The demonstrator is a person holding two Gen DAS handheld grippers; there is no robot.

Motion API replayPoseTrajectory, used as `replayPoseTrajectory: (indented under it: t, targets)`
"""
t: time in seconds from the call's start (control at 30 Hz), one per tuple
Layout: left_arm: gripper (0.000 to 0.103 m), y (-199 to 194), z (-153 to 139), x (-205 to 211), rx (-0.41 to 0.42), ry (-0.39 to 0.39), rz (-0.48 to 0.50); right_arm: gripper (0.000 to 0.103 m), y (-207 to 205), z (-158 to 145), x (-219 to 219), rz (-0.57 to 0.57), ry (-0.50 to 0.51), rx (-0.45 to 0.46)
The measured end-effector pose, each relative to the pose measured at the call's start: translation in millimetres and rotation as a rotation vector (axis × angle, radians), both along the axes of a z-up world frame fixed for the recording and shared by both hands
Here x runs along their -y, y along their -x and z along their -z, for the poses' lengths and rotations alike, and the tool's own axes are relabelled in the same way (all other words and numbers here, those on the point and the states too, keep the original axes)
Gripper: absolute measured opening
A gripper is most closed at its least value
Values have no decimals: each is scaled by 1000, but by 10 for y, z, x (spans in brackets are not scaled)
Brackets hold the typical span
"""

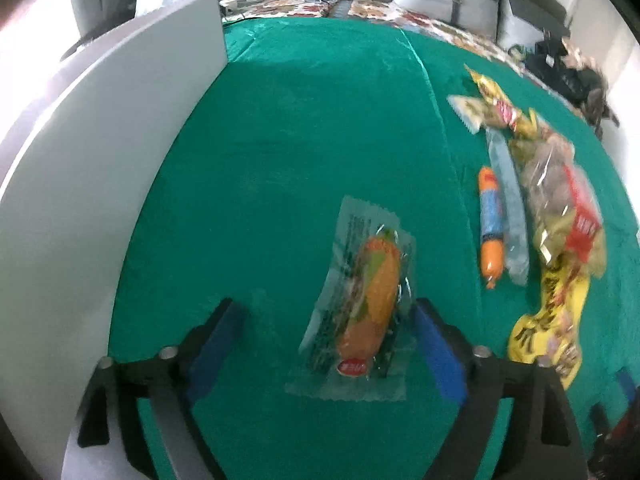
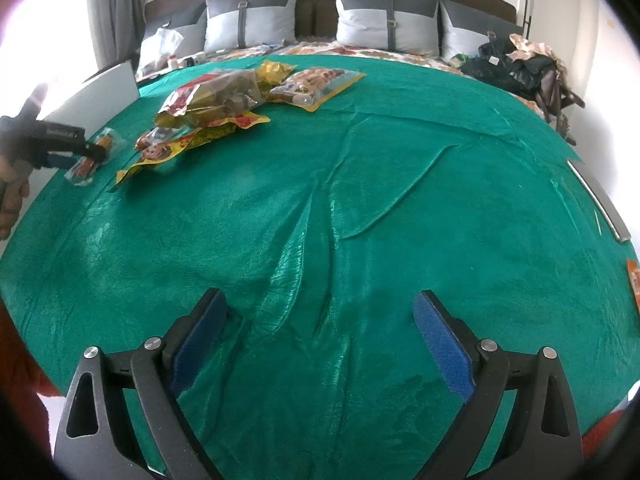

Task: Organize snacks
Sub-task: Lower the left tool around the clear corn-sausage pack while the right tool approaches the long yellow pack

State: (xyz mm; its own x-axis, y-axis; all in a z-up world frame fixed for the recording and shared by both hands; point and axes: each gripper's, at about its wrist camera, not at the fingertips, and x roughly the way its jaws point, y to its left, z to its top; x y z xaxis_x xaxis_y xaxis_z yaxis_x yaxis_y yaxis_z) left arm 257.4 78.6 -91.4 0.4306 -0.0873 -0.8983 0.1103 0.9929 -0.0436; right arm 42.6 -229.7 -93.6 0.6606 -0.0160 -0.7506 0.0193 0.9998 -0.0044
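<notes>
A clear-wrapped orange snack (image 1: pixel 368 300) lies flat on the green cloth (image 1: pixel 300 140). It sits between the jaws of my left gripper (image 1: pixel 328 324), which is open; the wrapper's edge is against the right pad (image 1: pixel 436 348) and well clear of the left pad. The right wrist view shows the same snack (image 2: pixel 86 168) at far left under the left gripper (image 2: pixel 94 152). To the right lies a pile of snacks: an orange and blue sausage stick (image 1: pixel 491 224), a clear bag with a red label (image 1: pixel 560 200) and a yellow bag (image 1: pixel 548 320). My right gripper (image 2: pixel 320 332) hangs open over bare cloth.
A white board (image 1: pixel 120 160) stands upright along the cloth's left edge. A cookie bag (image 2: pixel 316 84) lies behind the snack pile (image 2: pixel 216 100). An orange packet (image 2: pixel 634 280) shows at the right edge. Pillows and a heap of dark clothes (image 2: pixel 520 68) lie at the far end.
</notes>
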Motion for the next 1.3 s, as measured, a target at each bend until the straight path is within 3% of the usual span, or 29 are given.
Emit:
replayPoseTrajectory:
  t: [0.1,0.13,0.3,0.4,0.5,0.57,0.67,0.73,0.83,0.97,1.0,1.03,1.07,1.3]
  targets:
    - [103,108,58,39,51,-55,9,97,2,4,5,-5,-1,4]
    - [103,138,76,-12,63,-20,-4,97,6,4,8,-9,-1,3]
    - [103,277,104,-94,160,-16,-2,97,41,3,14,-17,-3,-4]
    - [103,236,116,-72,175,-14,-2,97,19,-4,18,-16,-5,-22]
    - [103,258,116,-94,176,-10,-1,96,-71,-37,12,9,-11,-96]
    - [103,242,113,-95,176,-10,-1,96,-210,-98,7,34,-81,-161]
    - [103,243,115,-95,176,-9,-1,96,-505,-236,-101,29,-262,-182]
    - [103,243,116,-93,176,-9,-1,96,-818,-331,-307,10,-311,-191]
    - [103,244,115,-94,176,-9,-1,93,-1243,-350,-657,-14,-318,-225]
    - [103,245,114,-95,176,-9,-1,92,-1695,-245,-1078,-10,-240,-274]
    - [103,246,114,-96,176,-9,-1,89,-1725,-213,-1129,-8,-210,-283]
    - [103,246,114,-96,176,-9,-1,68,-1741,-163,-1194,-14,-148,-303]
    - [103,246,115,-98,176,-8,-1,56,-1729,-140,-1203,-26,-128,-314]
    - [103,245,122,-93,178,-8,-2,50,-1198,-104,-745,-95,-168,-307]
